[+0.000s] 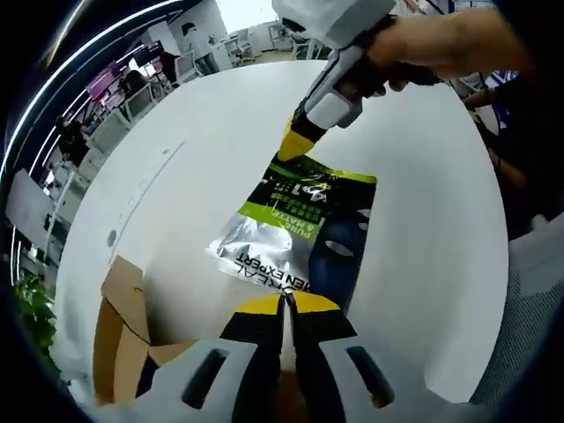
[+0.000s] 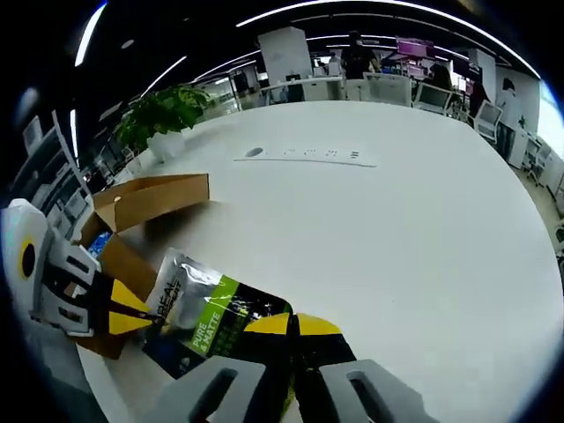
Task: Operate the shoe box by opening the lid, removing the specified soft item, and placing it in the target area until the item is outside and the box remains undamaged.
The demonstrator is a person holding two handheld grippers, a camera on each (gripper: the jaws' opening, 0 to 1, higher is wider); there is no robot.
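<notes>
1 cardboard box (image 2: 145, 207), 1 soft pouch (image 1: 304, 233) and 2 claws sit on or over the round white surface (image 1: 423, 203). In the left gripper view the box (image 1: 119, 330) is at the lower left, flaps open and partly cut off by the edge. To its right the pouch lies outside the box on the surface: silver foil at one end, a lime green band with white print in the middle, dark blue and black elsewhere. The lettering is cropped and only partly readable.

The left claw (image 1: 286, 304) is pressed together on the near edge of the pouch, pinching it. The right claw (image 1: 295, 145), held by a hand (image 1: 441, 44), touches the pouch's far edge with its yellow tips.

In the right gripper view the left claw (image 2: 132, 313) meets the pouch (image 2: 216, 322) from the left, and the right claw (image 2: 293, 328) is closed, pinching the pouch's dark end. A potted plant (image 2: 163, 115) stands at the far edge; people and desks behind are blurred.
</notes>
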